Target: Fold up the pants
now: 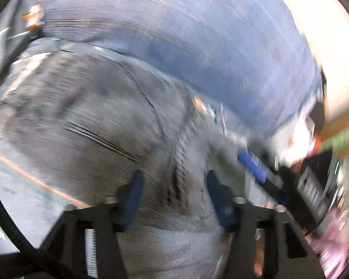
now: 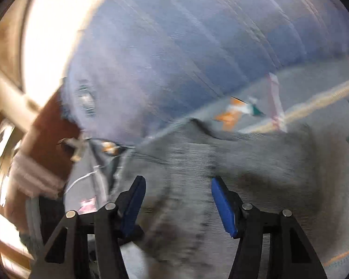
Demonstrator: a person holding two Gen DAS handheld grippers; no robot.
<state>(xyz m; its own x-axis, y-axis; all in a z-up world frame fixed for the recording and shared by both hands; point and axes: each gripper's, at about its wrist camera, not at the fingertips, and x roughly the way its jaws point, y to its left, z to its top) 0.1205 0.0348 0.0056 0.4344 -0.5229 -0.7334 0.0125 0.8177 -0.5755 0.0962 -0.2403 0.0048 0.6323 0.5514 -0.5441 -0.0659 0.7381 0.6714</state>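
Both views are motion-blurred. Grey pants [image 1: 86, 121] lie spread on a light patterned cover [image 1: 16, 200], with a thick seam [image 1: 181, 153] running toward my left gripper [image 1: 174, 190]. Its blue-padded jaws stand apart over the cloth with nothing clamped between them. In the right wrist view the same grey pants [image 2: 256, 162] lie below my right gripper [image 2: 176, 200], which is also open and holds nothing. The right gripper [image 1: 253, 165] shows as a blue pad in the left wrist view.
A blue blanket [image 1: 197, 46] lies beyond the pants and also shows in the right wrist view [image 2: 174, 46]. Bright light and a brown wooden frame [image 2: 46, 125] are at the left. Dark boxes [image 1: 314, 186] sit at the right.
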